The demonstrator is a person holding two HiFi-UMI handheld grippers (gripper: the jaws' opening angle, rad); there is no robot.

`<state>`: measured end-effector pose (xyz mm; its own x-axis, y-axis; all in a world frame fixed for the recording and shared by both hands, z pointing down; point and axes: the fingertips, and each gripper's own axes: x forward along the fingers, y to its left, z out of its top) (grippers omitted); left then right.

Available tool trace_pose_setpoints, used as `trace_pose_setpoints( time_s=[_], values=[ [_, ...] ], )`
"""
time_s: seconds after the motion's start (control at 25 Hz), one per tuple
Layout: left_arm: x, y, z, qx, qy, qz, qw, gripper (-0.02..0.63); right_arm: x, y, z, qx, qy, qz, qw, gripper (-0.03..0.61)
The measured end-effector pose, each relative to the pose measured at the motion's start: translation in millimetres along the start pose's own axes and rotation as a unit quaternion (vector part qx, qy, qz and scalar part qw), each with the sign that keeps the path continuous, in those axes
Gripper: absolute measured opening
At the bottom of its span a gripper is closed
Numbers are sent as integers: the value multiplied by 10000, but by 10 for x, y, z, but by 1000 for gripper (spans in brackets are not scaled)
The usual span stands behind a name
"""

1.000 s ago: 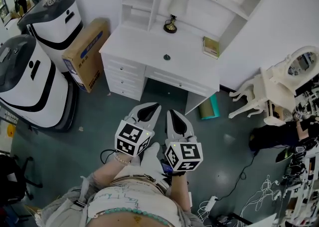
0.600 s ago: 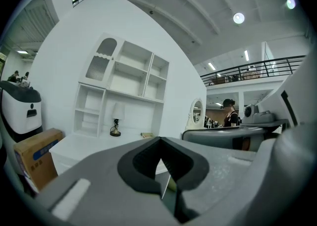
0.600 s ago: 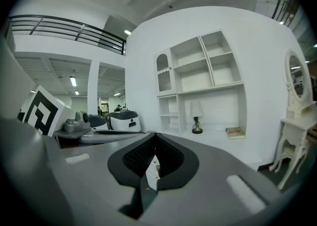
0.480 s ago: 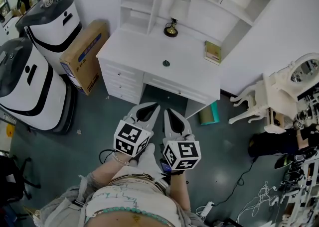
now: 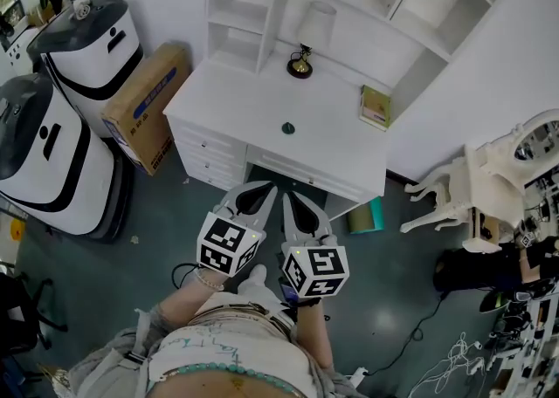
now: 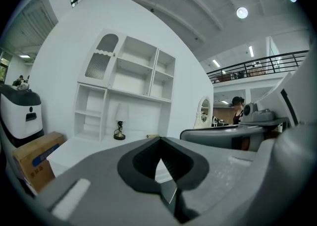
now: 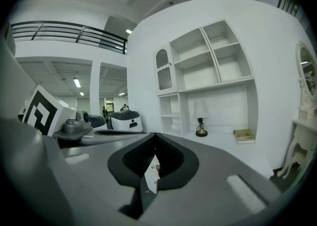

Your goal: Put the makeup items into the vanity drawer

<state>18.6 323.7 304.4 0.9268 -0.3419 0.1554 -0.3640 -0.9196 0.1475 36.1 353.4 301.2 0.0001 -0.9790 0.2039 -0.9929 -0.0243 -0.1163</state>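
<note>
Near centre, facing white wooden vanity desk (image 5: 253, 104), now closer: left gripper (image 5: 269, 188) and right gripper (image 5: 288, 197), jaws together, empty; desk drawer (image 5: 301, 170) shut, approach continuing.

head view: high, steeply down on desk (image 5: 244, 113) | gripper views: low, level, facing same desk; all share lamp (image 5: 300, 65)
</note>
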Motion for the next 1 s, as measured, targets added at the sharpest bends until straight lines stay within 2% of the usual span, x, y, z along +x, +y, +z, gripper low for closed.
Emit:
trace_pose_setpoints(
  time_s=[1.0],
  values=[
    [902,-20,65,-51,-17,431,9991,2,313,-853,99,-34,63,391,9992,28]
  ],
)
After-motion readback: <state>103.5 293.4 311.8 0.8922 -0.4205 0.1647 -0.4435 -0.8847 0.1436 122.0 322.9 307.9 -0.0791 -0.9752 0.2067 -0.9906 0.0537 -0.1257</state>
